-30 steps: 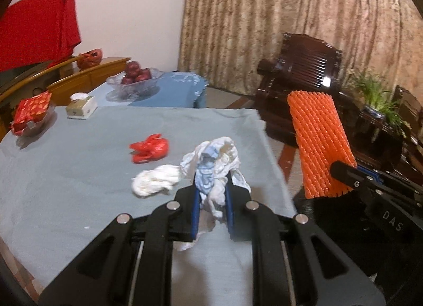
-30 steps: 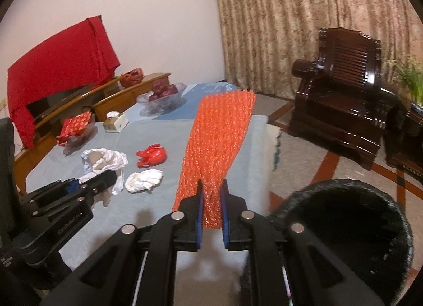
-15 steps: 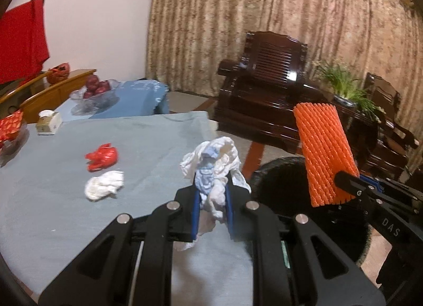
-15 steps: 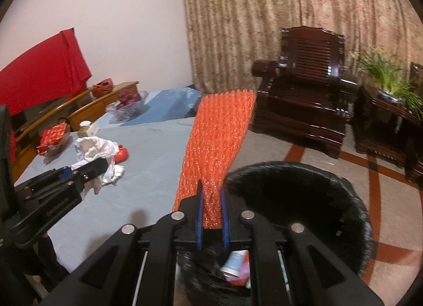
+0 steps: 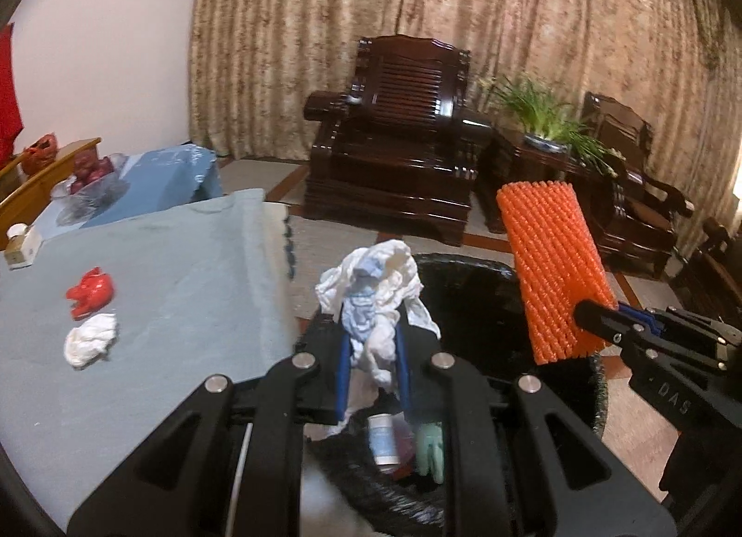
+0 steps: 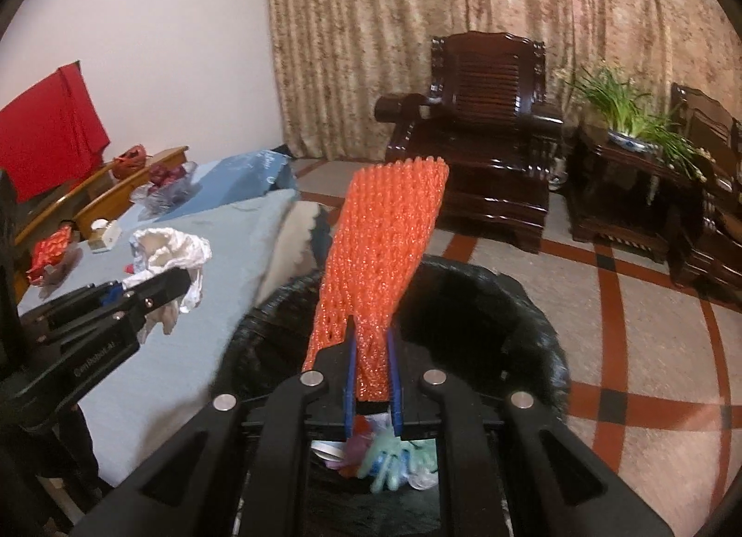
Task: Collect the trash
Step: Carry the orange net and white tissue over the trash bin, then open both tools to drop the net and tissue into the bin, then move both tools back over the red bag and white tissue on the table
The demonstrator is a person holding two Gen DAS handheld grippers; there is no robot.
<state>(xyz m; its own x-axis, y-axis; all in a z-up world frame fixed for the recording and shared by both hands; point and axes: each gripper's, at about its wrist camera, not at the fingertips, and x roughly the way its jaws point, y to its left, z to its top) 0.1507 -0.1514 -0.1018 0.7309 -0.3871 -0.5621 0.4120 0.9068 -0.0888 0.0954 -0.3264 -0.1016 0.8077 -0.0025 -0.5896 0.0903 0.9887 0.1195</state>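
In the last second both grippers have swung right off the blue-covered table (image 5: 185,268) to hang over the black trash bin (image 6: 510,305). The right gripper (image 6: 371,370) clenches the orange foam net (image 6: 385,249), the left gripper (image 5: 371,351) a crumpled white-and-blue wad (image 5: 371,286). Both look ready to drop; a white tissue (image 5: 90,340) and red scrap (image 5: 90,293) remain far left on the table.

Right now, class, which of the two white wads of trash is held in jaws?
The white-and-blue wad, pinched upright in the left gripper above the bin. The plain white wad lies loose on the table.
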